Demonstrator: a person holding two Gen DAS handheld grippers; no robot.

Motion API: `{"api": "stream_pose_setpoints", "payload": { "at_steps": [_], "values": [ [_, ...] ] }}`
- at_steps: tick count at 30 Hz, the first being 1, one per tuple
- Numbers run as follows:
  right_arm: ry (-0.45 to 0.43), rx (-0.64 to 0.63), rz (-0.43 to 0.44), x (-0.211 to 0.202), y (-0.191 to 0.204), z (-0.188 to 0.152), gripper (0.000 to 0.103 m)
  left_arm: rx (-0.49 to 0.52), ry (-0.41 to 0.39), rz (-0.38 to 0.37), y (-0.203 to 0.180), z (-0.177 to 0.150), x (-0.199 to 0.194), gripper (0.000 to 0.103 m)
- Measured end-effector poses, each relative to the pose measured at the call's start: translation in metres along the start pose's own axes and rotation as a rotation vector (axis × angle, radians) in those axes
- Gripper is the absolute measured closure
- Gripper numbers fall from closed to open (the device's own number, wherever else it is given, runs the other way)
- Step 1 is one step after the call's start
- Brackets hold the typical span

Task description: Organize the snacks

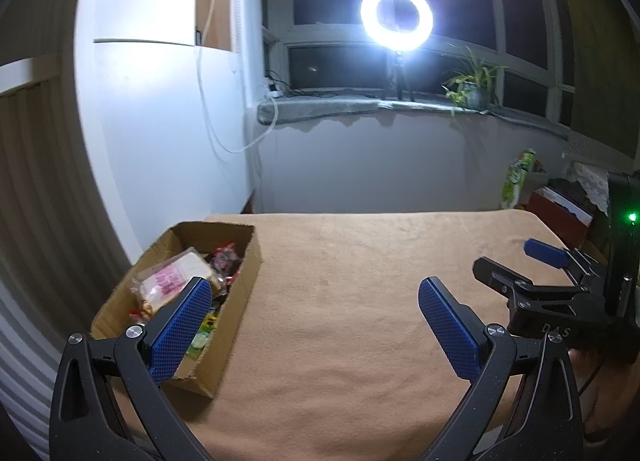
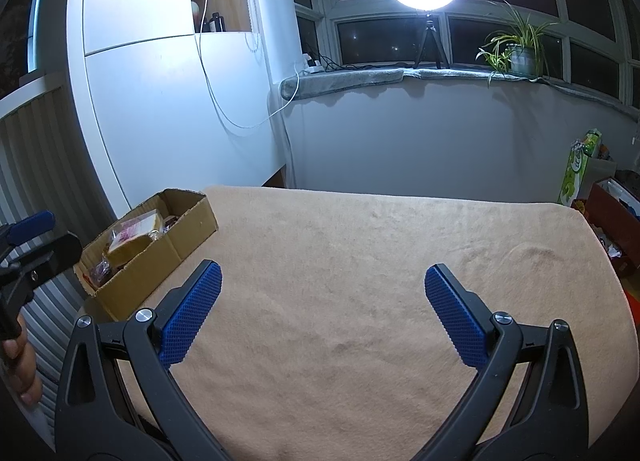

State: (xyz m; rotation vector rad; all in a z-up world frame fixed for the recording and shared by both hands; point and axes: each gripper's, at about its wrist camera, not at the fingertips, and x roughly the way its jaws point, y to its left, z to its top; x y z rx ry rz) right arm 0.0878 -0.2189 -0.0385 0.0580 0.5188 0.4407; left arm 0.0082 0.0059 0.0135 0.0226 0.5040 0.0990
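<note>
- Looking along the left wrist view, the left gripper [image 1: 316, 327] hangs over the tan blanket [image 1: 360, 293] with its blue pads spread wide and nothing between them.
- Its left pad sits in front of the cardboard box [image 1: 240, 289], which stands at the blanket's left edge, close to the white wall.
- The box is filled with snacks: a clear bag of sliced bread [image 1: 176, 281] on top, a red packet [image 1: 226, 261] behind it and a green-yellow wrapper [image 1: 204, 331] nearer the camera.
- At the right edge the right gripper [image 1: 516, 261] shows from the side, also released.
- A ring light [image 1: 396, 18] glares from the windowsill beside a potted plant [image 1: 472, 87].
- From the right wrist view, the right gripper [image 2: 322, 311] is spread open above bare blanket [image 2: 360, 261], holding nothing.
- The box [image 2: 160, 257] lies far left with the bread bag [image 2: 134, 237] visible inside.
- The left gripper [image 2: 36, 241] pokes in at the left edge; I cannot tell its state here.
</note>
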Motion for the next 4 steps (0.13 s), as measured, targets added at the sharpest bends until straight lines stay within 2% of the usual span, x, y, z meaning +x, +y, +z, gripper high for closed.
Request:
{"api": "stream_pose_setpoints", "payload": {
  "at_steps": [4],
  "values": [
    [0.003, 0.000, 0.000, 0.0020, -0.0008, -0.0005, 0.000, -0.002, -0.004, 0.001, 0.0009, 0.0002, -0.0005, 0.000]
  ]
}}
